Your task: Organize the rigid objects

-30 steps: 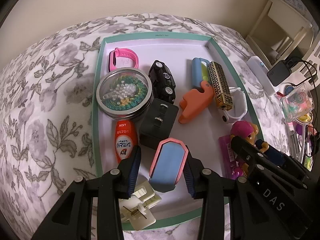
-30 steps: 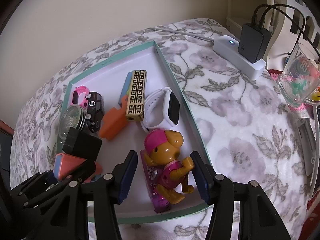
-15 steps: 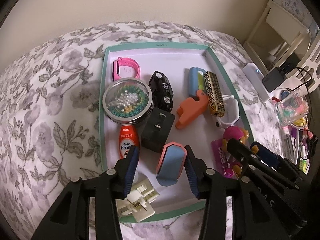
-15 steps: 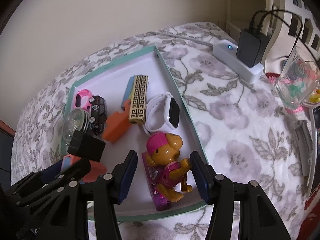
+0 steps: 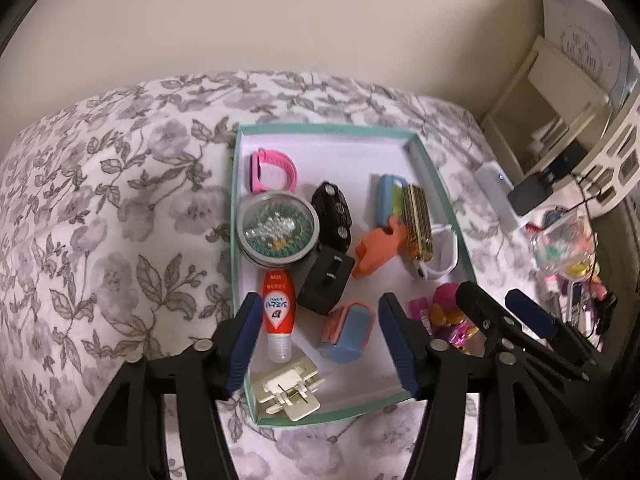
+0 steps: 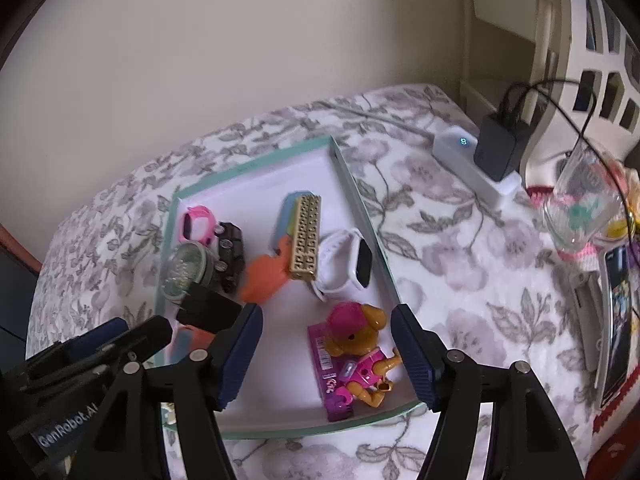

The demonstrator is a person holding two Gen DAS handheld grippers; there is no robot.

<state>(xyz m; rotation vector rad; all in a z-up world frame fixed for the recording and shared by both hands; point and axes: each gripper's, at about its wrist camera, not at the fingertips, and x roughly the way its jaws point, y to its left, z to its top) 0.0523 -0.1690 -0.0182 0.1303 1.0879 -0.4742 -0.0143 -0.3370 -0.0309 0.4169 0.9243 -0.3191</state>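
Note:
A teal-rimmed white tray (image 5: 436, 184) (image 6: 362, 196) lies on the floral bedspread and holds several objects. A pink and blue case (image 5: 347, 332) lies in the tray between the fingers of my left gripper (image 5: 318, 342), which is open and above it. A red tube (image 5: 277, 312), a black plug (image 5: 326, 284), a round tin (image 5: 278, 230), a pink watch (image 5: 272, 170) and a white clip (image 5: 290, 394) lie around it. My right gripper (image 6: 328, 354) is open above a toy dog (image 6: 358, 350) on a purple pack (image 6: 326, 376).
An orange toy (image 6: 266, 274), a gold patterned block (image 6: 306, 248), a white watch (image 6: 348, 266) and a black toy car (image 6: 230, 256) lie mid-tray. A white power strip with a black charger (image 6: 498, 148), a glass (image 6: 582, 208) and a phone (image 6: 618, 320) sit to the right.
My left gripper has let go of the pink and blue case, opened wide and drawn back and up. My right gripper has also drawn back a little from the toy dog.

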